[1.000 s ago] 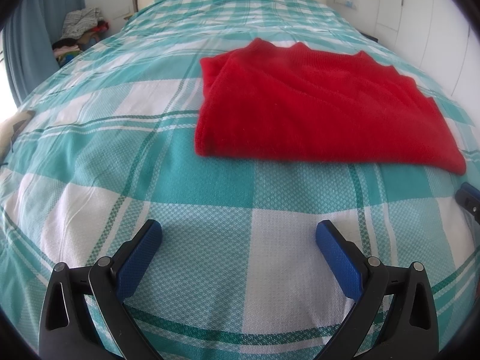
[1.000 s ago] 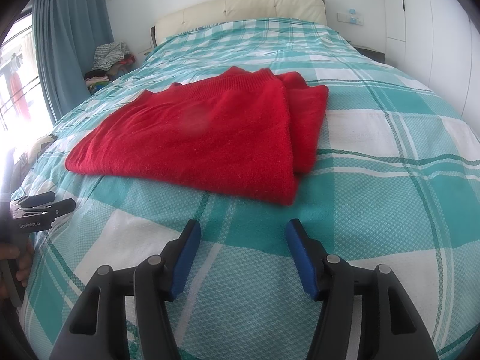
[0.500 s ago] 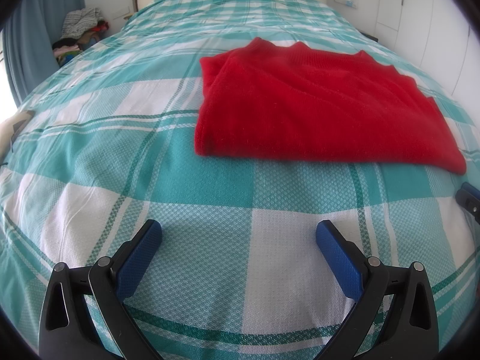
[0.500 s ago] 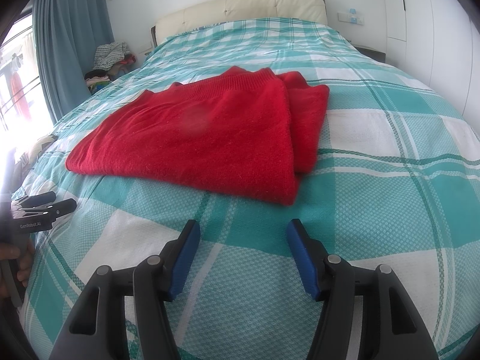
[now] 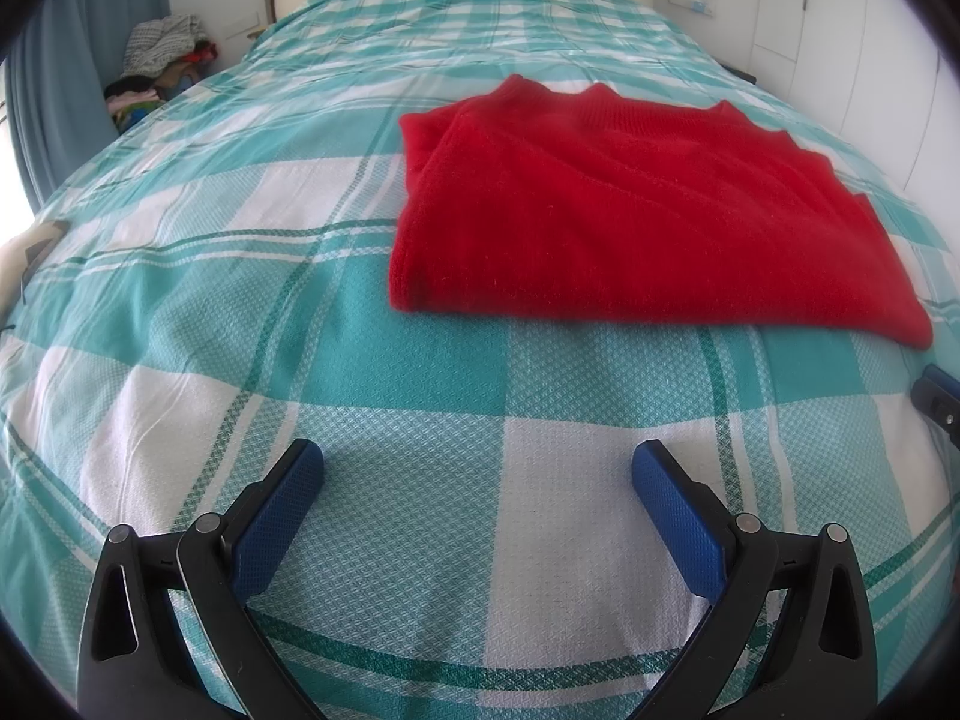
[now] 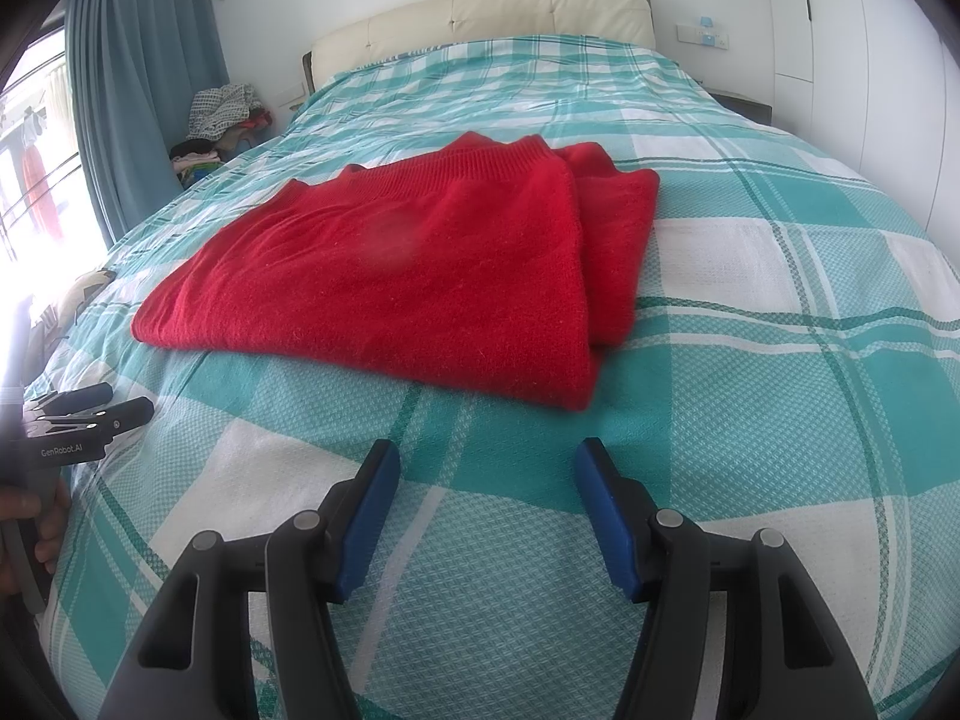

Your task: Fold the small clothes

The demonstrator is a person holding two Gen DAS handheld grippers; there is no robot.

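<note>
A red knit sweater (image 5: 636,216) lies folded flat on the teal and white checked bedspread (image 5: 300,324). In the right wrist view the red sweater (image 6: 408,276) shows a folded layer along its right side. My left gripper (image 5: 477,468) hovers over the bedspread in front of the sweater's near left corner, open, with nothing between its blue pads. My right gripper (image 6: 486,468) is also open and empty, just short of the sweater's near right corner. The left gripper (image 6: 90,414) shows at the left edge of the right wrist view, held by a hand.
A cream headboard (image 6: 480,18) closes the far end of the bed. A pile of clothes (image 6: 222,120) sits beside a blue curtain (image 6: 120,108) at the far left. White wardrobe doors (image 6: 870,30) run along the right. The right gripper's tip (image 5: 939,396) shows at the right edge.
</note>
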